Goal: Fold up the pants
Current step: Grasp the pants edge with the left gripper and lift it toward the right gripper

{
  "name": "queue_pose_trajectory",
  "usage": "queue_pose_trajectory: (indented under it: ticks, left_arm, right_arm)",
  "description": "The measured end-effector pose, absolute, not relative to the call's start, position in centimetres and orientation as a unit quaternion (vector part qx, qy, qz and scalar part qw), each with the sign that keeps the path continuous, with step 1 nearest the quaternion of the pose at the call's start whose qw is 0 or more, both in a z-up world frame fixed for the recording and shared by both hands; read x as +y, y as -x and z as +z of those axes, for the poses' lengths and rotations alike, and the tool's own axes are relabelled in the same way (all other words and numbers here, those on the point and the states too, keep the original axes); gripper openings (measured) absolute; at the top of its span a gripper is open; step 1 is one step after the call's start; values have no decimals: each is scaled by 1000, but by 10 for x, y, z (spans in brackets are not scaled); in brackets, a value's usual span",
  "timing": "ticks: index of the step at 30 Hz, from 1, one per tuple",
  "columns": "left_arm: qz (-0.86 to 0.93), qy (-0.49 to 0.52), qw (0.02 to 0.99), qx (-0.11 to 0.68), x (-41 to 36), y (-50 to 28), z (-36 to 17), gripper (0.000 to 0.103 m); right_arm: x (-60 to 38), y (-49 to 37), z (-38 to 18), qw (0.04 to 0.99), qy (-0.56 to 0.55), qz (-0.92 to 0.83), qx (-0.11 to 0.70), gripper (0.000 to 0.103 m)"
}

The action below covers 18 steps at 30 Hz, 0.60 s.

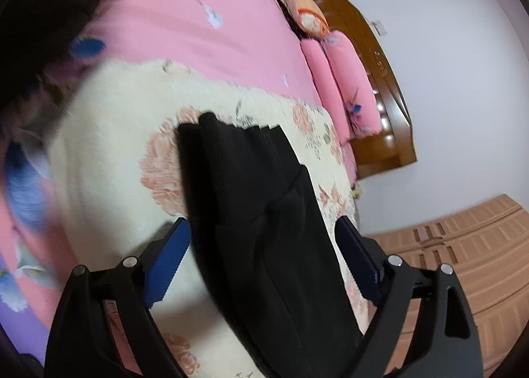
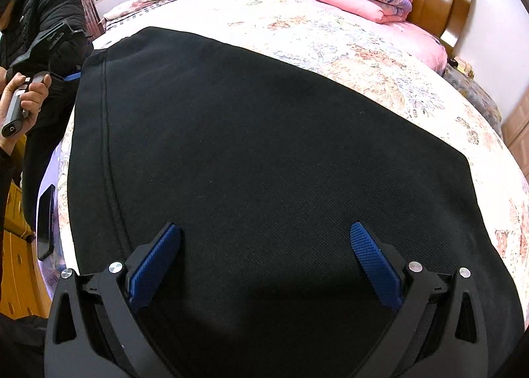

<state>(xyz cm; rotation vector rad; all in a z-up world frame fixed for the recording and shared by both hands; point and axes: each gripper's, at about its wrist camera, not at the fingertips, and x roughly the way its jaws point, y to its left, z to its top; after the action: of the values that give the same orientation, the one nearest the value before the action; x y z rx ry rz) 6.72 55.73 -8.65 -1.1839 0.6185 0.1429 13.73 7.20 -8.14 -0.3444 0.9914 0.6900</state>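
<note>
Right gripper [image 2: 264,259] hovering wide open, empty, over black pants [image 2: 251,153] filling centre frame. Left gripper [image 1: 264,265] gaping, empty. Fabric looking soft, limp; pinching an edge seems best.

Two wrist views over one bed
Left tilts across the black pants [image 1: 264,212] toward the headboard [image 1: 373,57]; right sits close above them.
</note>
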Motion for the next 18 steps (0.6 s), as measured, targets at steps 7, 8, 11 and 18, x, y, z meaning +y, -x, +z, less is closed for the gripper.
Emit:
queue_pose_trajectory:
  ticks: [7, 8, 11, 18]
  left_arm:
    - [54, 542, 780, 309, 559, -85, -104, 87]
    - [49, 540, 780, 312, 559, -89, -106, 87]
    - [38, 536, 785, 309, 562, -96, -106, 87]
    - [47, 514, 796, 317, 560, -101, -108, 34]
  right_arm:
    - [69, -139, -83, 810, 162, 322, 463, 99]
    - [69, -139, -83, 810, 162, 321, 463, 99]
    - [69, -139, -83, 810, 162, 321, 463, 99]
    - [68, -139, -83, 809, 160, 322, 465, 99]
